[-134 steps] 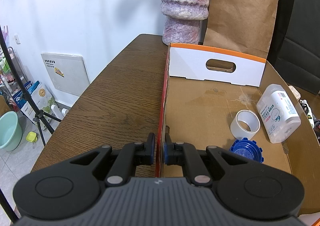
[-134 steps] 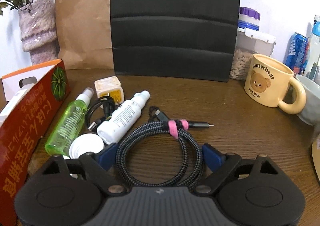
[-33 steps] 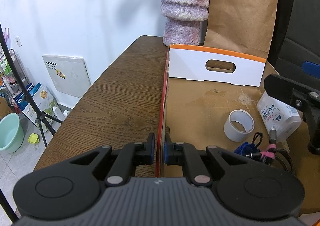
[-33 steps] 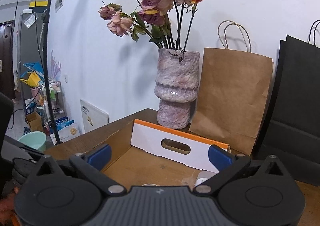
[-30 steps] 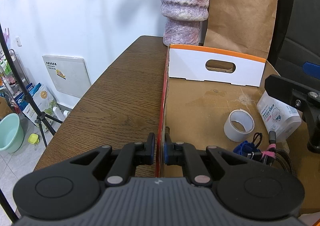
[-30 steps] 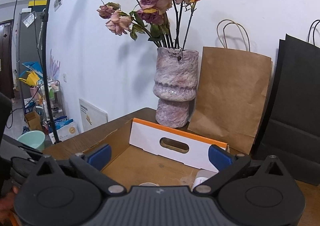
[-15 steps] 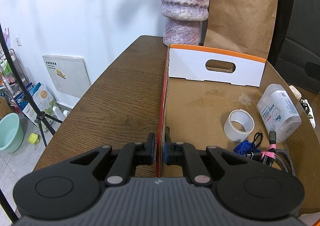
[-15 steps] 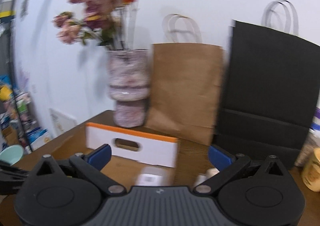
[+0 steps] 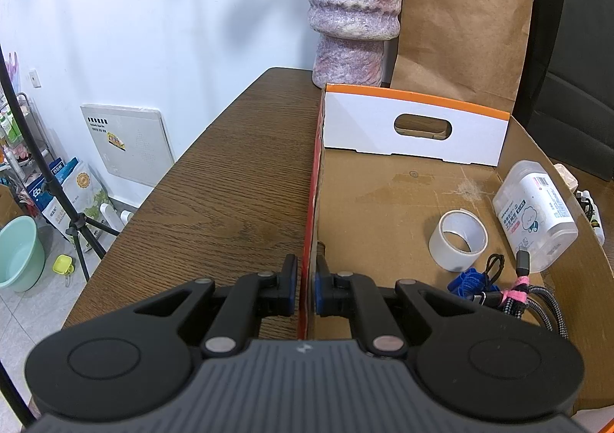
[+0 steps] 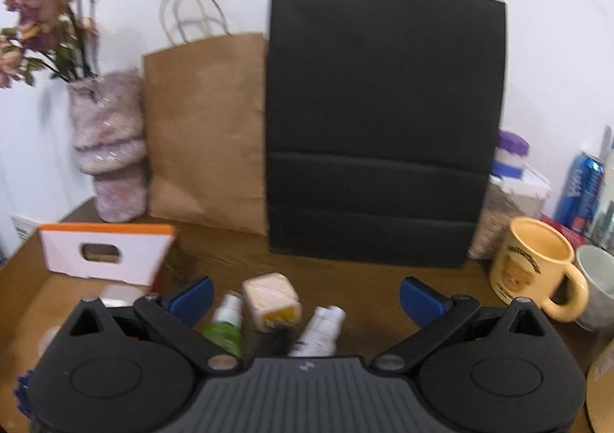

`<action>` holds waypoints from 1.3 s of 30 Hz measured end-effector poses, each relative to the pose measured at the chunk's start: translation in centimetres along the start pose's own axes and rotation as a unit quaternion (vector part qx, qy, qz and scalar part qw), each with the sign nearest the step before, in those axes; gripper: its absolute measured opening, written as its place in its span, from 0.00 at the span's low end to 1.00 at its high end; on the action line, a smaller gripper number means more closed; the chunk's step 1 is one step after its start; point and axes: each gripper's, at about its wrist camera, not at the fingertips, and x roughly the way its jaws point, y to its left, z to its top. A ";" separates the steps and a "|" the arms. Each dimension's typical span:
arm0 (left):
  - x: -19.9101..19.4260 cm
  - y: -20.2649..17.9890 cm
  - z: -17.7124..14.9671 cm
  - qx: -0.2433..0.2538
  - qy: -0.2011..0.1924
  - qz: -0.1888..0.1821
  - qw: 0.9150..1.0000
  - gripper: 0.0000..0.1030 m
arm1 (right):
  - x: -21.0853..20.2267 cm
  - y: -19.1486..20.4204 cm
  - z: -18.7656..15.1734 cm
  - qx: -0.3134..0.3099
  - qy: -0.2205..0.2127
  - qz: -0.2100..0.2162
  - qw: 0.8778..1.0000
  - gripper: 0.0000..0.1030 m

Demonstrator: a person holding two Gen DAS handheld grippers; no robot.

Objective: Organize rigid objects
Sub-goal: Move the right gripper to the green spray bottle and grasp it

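My left gripper (image 9: 305, 289) is shut on the left wall of the cardboard box (image 9: 311, 203) and holds it. Inside the box lie a tape roll (image 9: 457, 239), a white plastic bottle (image 9: 535, 220), a blue lid (image 9: 470, 279) and a coiled braided cable with a pink tie (image 9: 533, 298). My right gripper (image 10: 305, 297) is open and empty above the table right of the box (image 10: 103, 249). Below its fingers lie a green spray bottle (image 10: 226, 325), a cream cube (image 10: 270, 298) and a white spray bottle (image 10: 320, 329).
A pink vase (image 9: 353, 7) with dried flowers, a brown paper bag (image 10: 207, 134) and a black paper bag (image 10: 383, 118) stand at the back of the wooden table (image 9: 230, 180). A yellow mug (image 10: 533, 268), a white mug (image 10: 598, 283) and cans (image 10: 581, 187) stand at the right.
My right gripper dropped the coiled cable into the box, then swung right out of the box to above the bottles on the table. My left gripper has not moved.
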 end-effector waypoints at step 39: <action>0.0 0.0 0.0 0.000 0.000 0.000 1.000 0.09 | 4.5 4.7 -4.3 -0.045 0.111 0.117 0.986 0.32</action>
